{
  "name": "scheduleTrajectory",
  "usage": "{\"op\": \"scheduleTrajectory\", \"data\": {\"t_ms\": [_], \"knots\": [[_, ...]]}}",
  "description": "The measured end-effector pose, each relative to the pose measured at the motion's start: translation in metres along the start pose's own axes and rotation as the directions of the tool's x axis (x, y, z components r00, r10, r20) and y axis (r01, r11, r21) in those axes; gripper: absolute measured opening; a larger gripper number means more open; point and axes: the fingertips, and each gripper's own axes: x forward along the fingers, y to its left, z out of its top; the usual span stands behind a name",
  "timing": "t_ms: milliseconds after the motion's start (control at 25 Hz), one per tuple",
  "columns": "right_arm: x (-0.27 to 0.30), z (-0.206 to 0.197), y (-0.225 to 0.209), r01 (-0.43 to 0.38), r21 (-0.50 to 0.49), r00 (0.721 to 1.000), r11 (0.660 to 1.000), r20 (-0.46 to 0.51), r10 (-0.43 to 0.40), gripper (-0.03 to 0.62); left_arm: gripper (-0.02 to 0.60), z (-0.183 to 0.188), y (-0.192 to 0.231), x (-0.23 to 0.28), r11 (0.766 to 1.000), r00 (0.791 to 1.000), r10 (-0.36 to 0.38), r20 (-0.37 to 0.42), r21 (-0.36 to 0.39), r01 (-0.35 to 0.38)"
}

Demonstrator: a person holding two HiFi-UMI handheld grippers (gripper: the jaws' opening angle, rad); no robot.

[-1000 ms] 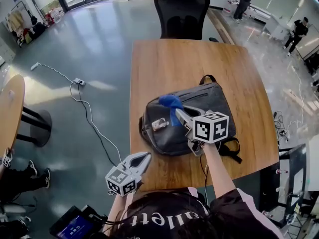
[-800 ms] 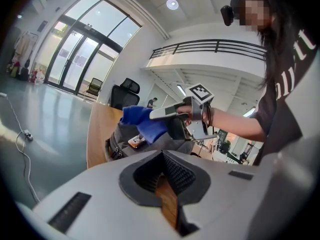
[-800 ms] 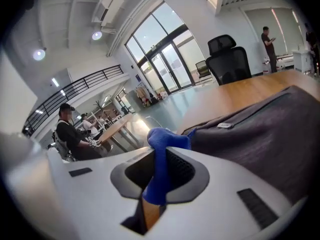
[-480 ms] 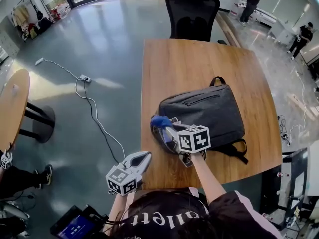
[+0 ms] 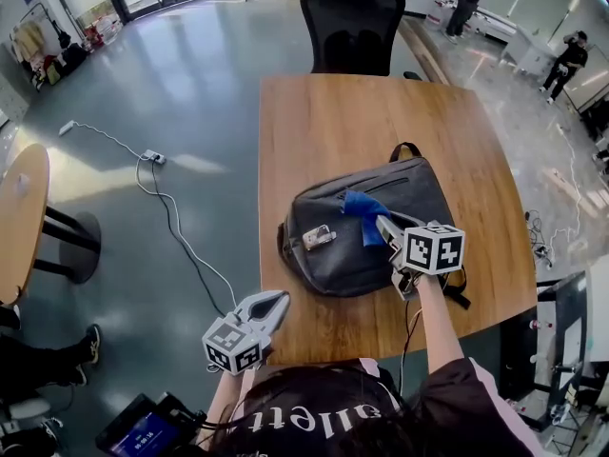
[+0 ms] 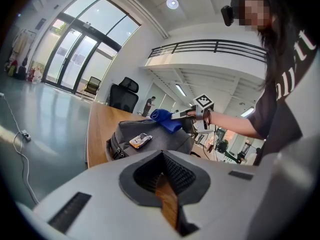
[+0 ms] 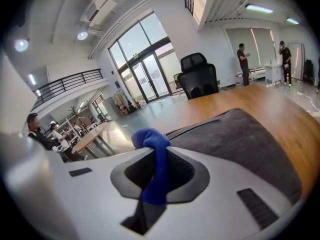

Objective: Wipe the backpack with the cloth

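Observation:
A dark grey backpack [image 5: 333, 255] lies flat on the wooden table [image 5: 333, 112], with a small tag [image 5: 319, 238] on its face. My right gripper [image 5: 381, 223] is shut on a blue cloth [image 5: 362, 208] and presses it against the backpack's upper middle, near the zip. In the right gripper view the cloth [image 7: 152, 154] bunches out between the jaws, with the backpack [image 7: 240, 139] just beyond. My left gripper [image 5: 274, 301] hangs shut and empty off the table's near left corner. From there I see the backpack [image 6: 150, 134], the cloth [image 6: 165, 120] and the right gripper [image 6: 182, 114].
A black office chair [image 5: 352, 22] stands at the table's far end. A power strip with its cable [image 5: 152, 157] lies on the floor at the left, by a round table [image 5: 19, 208]. People stand at the far right.
My right gripper has carried the cloth from the backpack's near left corner across its face to the upper middle. The left gripper has stayed where it was.

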Motion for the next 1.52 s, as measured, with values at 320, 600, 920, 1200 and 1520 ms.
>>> {"op": "scheduleTrajectory", "data": {"t_ms": [320, 600, 920, 1200, 1520], "knots": [[-0.05, 0.025, -0.114, 0.159, 0.051, 0.986, 0.986, 0.046, -0.162, 0.062, -0.002, -0.003, -0.015, 0.018, 1.0, 1.0, 0.008, -0.012, -0.001, -0.008], [-0.09, 0.016, -0.201, 0.292, 0.105, 0.955, 0.951, 0.013, -0.295, 0.061, -0.002, -0.008, -0.033, 0.037, 1.0, 1.0, 0.003, -0.021, -0.002, -0.003], [-0.105, 0.009, -0.205, 0.289, 0.159, 0.955, 0.944, 0.027, -0.297, 0.062, -0.002, -0.01, -0.038, 0.043, 1.0, 1.0, 0.014, -0.021, -0.002, -0.014], [-0.093, 0.043, -0.088, 0.064, 0.049, 0.981, 0.997, 0.178, -0.072, 0.062, -0.002, -0.011, -0.035, 0.039, 1.0, 1.0, 0.017, -0.018, -0.008, -0.017], [-0.016, -0.027, 0.095, -0.231, -0.054, 0.972, 0.972, 0.026, 0.232, 0.062, -0.002, -0.009, -0.024, 0.024, 1.0, 1.0, 0.007, -0.01, -0.01, -0.007]]}}
